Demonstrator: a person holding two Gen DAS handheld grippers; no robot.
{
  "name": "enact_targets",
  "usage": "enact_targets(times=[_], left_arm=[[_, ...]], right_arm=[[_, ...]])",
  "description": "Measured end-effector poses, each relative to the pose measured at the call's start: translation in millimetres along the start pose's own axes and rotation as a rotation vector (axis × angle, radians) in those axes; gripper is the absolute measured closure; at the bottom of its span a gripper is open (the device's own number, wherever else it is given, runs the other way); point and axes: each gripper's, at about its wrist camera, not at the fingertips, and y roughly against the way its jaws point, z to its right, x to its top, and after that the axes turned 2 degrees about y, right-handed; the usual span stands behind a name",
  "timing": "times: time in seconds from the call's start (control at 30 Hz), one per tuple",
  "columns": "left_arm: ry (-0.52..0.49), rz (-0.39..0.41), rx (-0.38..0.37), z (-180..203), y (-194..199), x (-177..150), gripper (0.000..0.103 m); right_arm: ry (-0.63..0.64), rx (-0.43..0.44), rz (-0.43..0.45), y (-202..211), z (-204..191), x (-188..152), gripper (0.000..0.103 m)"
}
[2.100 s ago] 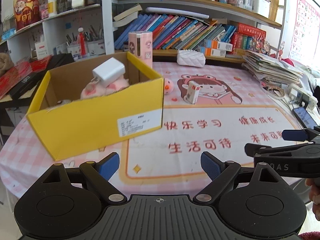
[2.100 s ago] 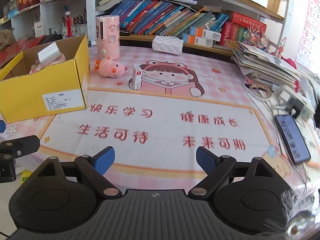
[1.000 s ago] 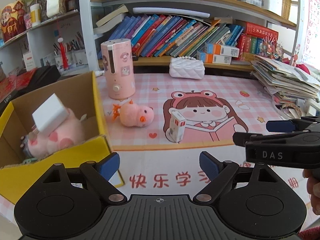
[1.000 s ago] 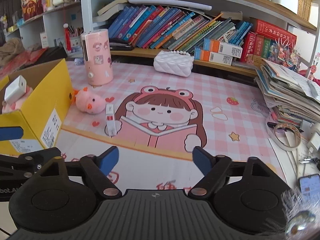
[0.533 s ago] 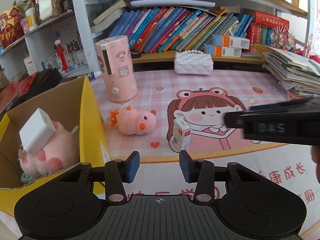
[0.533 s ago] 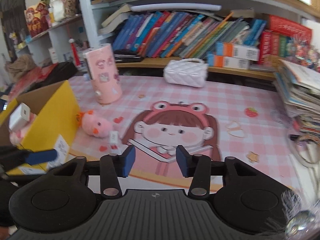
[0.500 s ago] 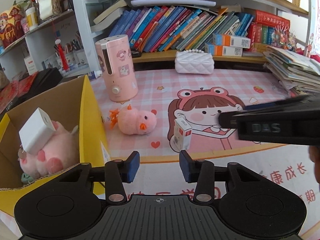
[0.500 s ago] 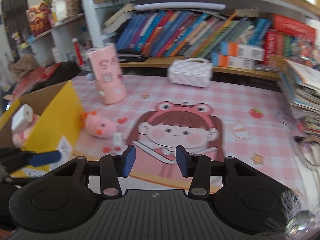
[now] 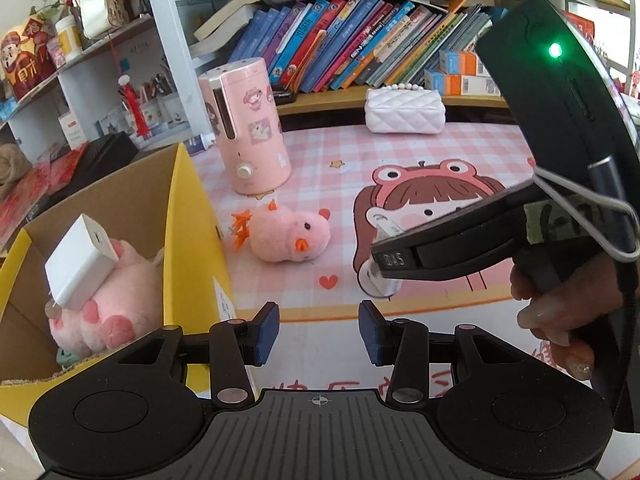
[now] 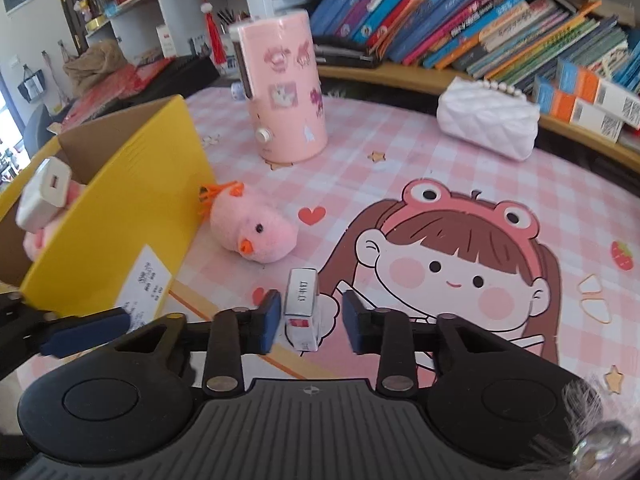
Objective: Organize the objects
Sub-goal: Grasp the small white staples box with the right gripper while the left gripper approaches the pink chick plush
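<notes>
While angled down, right tool astride small box.

Bright, even daylight; soft shadows beneath the pink plush chick. Fisheye distortion bends the bookshelf at the frame edges. Yellow box label slightly motion-blurred; corners vignetted black.

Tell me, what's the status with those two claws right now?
Left gripper open, empty. Right gripper just closing around small white box, pads not yet touching. Plush chick close by, not in the way.
</notes>
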Motion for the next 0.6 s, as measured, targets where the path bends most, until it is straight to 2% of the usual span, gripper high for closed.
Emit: enact_targets(times=[0.07, 0.23, 0.33, 0.5, 0.6], left_arm=[[0.021, 0.003, 0.003, 0.4, -1.9, 2.6, 0.061], [0.061, 0.011, 0.002, 8.8, -14.1, 12.7, 0.061], [0.106, 0.02, 0.02, 13.4, -25.6, 22.0, 0.061], [0.186, 0.022, 0.141, 13.0, -57.1, 36.7, 0.056], [0.311, -0.003, 0.204, 4.2, -77.7, 46.1, 0.044]], right_arm=[[-0.018, 0.001, 0.016, 3.9, 5.4, 0.3, 0.089], [-0.07, -0.054, 0.13, 42.3, 28.5, -3.4, 0.089], [-0.076, -0.076, 0.149, 62.1, 40.9, -10.7, 0.089], [-0.118, -0.089, 0.144, 80.8, 54.5, -27.1, 0.089], [-0.145, -0.077, 0.137, 86.9, 57.2, -35.8, 0.089]])
